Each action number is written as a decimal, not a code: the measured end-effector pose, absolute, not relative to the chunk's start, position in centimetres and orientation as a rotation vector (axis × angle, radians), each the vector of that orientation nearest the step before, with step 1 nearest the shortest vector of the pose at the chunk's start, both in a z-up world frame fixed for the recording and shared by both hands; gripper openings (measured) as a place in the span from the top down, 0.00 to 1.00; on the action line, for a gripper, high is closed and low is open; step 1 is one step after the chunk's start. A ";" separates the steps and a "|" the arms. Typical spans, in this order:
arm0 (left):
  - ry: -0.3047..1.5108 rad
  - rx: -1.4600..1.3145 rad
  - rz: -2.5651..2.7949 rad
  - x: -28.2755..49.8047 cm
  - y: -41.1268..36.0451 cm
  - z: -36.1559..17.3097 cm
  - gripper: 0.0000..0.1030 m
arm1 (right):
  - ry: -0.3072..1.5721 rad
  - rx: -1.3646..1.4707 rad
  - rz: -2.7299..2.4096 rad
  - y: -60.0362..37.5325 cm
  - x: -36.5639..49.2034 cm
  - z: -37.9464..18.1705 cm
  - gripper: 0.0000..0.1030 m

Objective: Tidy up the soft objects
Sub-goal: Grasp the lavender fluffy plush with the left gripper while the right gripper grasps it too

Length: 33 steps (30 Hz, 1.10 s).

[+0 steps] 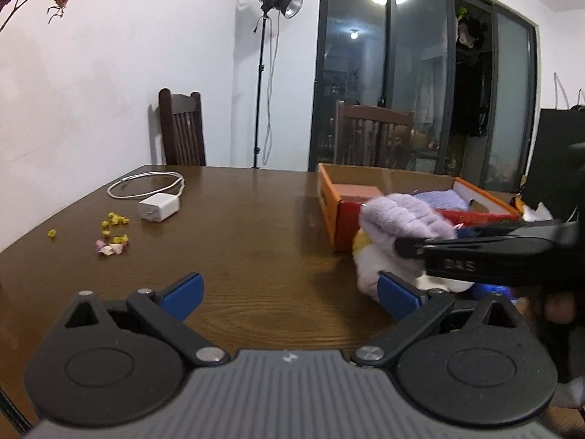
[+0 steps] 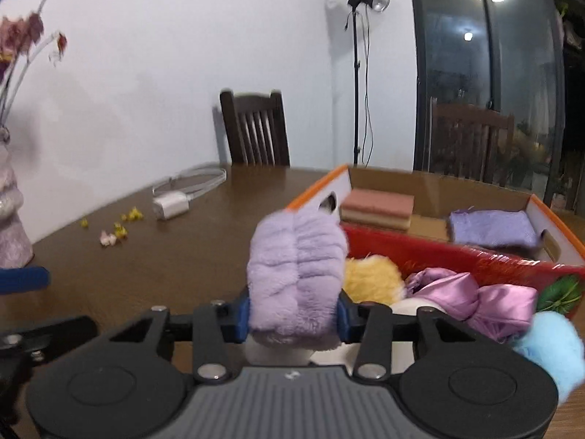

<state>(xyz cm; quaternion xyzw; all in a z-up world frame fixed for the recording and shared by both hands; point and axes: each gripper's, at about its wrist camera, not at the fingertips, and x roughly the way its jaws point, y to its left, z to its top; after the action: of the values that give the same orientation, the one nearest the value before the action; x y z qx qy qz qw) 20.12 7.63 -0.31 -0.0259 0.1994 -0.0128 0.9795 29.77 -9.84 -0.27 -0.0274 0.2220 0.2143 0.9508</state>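
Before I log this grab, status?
Right gripper shut on lilac plush. Left gripper open, empty. Box ahead, nothing blocking.

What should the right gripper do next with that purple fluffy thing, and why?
Probably lift it toward the box: the right gripper is shut on the purple plush, and the box just beyond already holds a folded purple cloth.

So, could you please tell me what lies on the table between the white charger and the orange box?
Nothing: in the left wrist view the stretch of brown table between the white charger and the orange box is bare wood.
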 end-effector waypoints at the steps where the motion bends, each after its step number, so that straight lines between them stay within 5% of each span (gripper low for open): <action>1: 0.403 -0.056 -0.035 20.0 7.3 -0.3 0.00 | 0.406 -0.108 0.417 -10.1 28.5 0.3 0.61; 4: 0.415 -0.096 -0.106 19.0 6.0 -0.2 0.00 | 0.347 -0.226 0.446 -11.7 24.4 1.3 0.61; 9: 0.508 -0.219 -0.282 17.8 3.5 -0.6 0.00 | 0.507 -0.274 0.622 -16.7 18.2 0.7 0.59; 14: 0.599 -0.156 -0.361 17.1 -1.0 -1.2 0.02 | 0.524 -0.257 0.571 -21.1 15.3 -2.0 0.42; 17: 0.627 -0.105 -0.403 16.6 -3.0 -1.1 0.15 | 0.455 -0.258 0.415 -22.7 14.4 -2.6 0.18; 25: 0.692 -0.152 -0.393 17.7 -4.8 -1.2 0.34 | 0.432 0.078 0.312 -28.4 13.9 -2.2 0.21; 33: 0.697 -0.178 -0.354 21.5 -4.3 -0.5 0.40 | 0.542 0.461 0.414 -30.2 15.3 -3.9 0.44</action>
<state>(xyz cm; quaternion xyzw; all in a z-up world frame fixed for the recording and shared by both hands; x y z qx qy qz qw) 21.51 -4.33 -0.47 -0.0869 0.3394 -0.1721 0.9207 15.28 -30.18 -3.95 0.2240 0.2634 0.2012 0.9165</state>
